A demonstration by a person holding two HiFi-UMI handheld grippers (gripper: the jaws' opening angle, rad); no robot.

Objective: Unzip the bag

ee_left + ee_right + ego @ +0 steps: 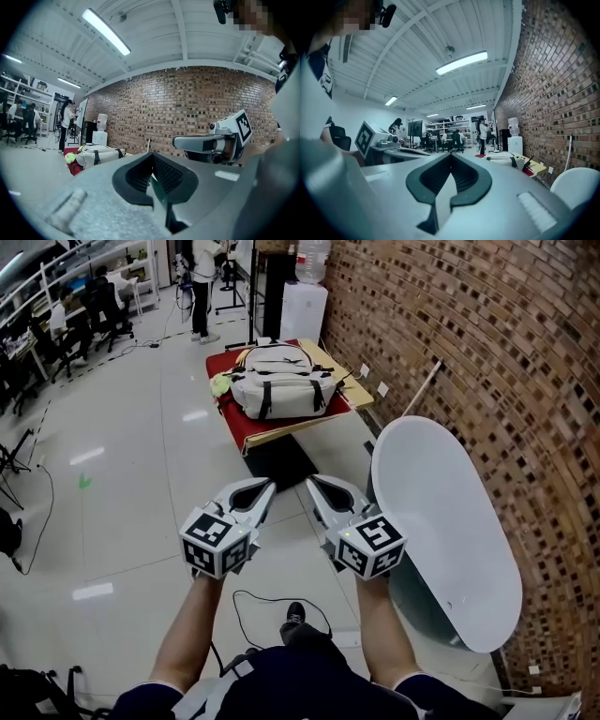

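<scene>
A cream backpack [277, 381] with dark straps lies on a low table [302, 424] covered in red and yellow, several steps ahead by the brick wall. The backpack [96, 155] also shows far off in the left gripper view, and the backpack [508, 160] in the right gripper view. My left gripper [264, 487] is held low in front of me, shut and empty. Beside it my right gripper [314, 486] is shut too, holding nothing. Both point toward the table, far short of the bag.
A white oval tabletop [441, 521] stands close on my right against the brick wall [487, 352]. A water dispenser [306, 296] stands behind the table. A person [202, 287] stands at the back; others sit at desks at far left. A black cable [258, 606] lies on the shiny floor.
</scene>
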